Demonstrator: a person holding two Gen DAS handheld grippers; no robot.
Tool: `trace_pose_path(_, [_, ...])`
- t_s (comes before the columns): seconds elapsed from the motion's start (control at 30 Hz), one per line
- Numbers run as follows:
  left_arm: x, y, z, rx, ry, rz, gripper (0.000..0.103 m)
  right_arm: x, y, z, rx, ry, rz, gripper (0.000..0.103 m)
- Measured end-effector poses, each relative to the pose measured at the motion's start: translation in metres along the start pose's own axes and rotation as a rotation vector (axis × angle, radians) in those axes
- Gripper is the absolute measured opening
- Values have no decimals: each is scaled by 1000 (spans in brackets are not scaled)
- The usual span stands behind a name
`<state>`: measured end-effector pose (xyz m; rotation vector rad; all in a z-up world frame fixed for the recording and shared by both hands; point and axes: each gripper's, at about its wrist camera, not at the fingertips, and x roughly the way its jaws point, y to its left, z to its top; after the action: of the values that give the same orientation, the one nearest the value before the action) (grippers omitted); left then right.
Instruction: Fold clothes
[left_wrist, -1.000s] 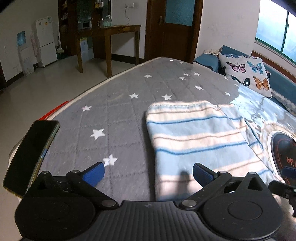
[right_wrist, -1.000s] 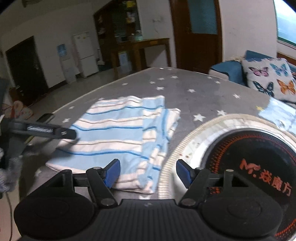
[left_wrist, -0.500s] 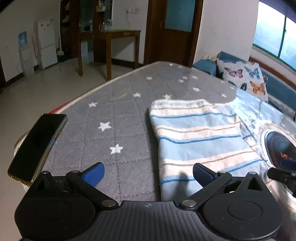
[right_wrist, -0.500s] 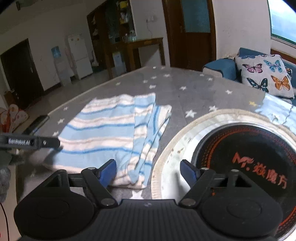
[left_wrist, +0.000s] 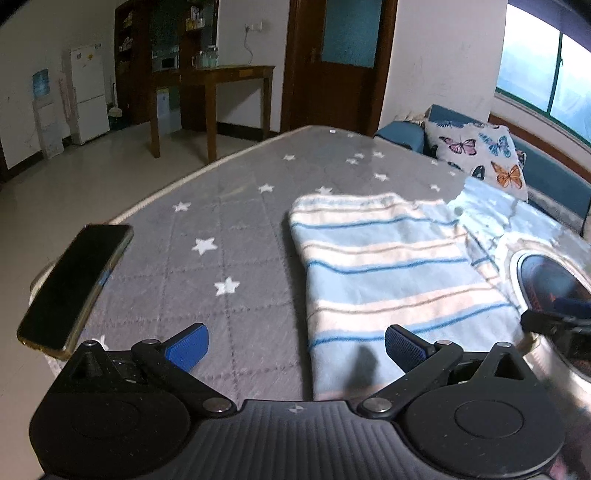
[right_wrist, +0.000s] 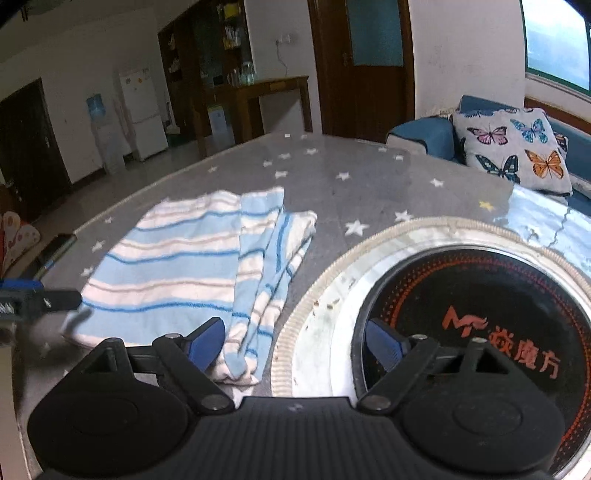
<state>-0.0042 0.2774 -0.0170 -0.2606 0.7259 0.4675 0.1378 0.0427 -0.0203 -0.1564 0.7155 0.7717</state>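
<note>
A folded light-blue garment with white and blue stripes (left_wrist: 388, 273) lies flat on the grey star-patterned table cover (left_wrist: 229, 221). It also shows in the right wrist view (right_wrist: 192, 266), with narrower folded layers along its right side. My left gripper (left_wrist: 295, 349) is open and empty, hovering just in front of the garment's near edge. My right gripper (right_wrist: 295, 341) is open and empty, above the garment's near right corner and the rim of the round cooktop (right_wrist: 480, 314).
A black phone (left_wrist: 74, 284) lies at the table's left edge. A round induction cooktop (left_wrist: 550, 280) is set in the table at the right. A butterfly cushion (right_wrist: 517, 147) rests on a blue sofa behind. A wooden table (left_wrist: 214, 74) and a fridge (left_wrist: 86, 96) stand at the back.
Both grippers have drawn back and risen from the garment, staying open. The garment lies as before.
</note>
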Motion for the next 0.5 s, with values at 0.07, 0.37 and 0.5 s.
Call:
trace_pose_path(0.07, [4, 0, -3, 2, 15, 9, 103, 3, -1, -1, 4, 7, -4, 92])
trace_pose_path(0.37, [9, 2, -11, 5, 42, 44, 103, 4, 0, -4, -7, 18, -19, 97])
trace_pose_path(0.5, [2, -1, -13, 1, 40, 42, 103, -5, 3, -6, -11, -3, -22, 103])
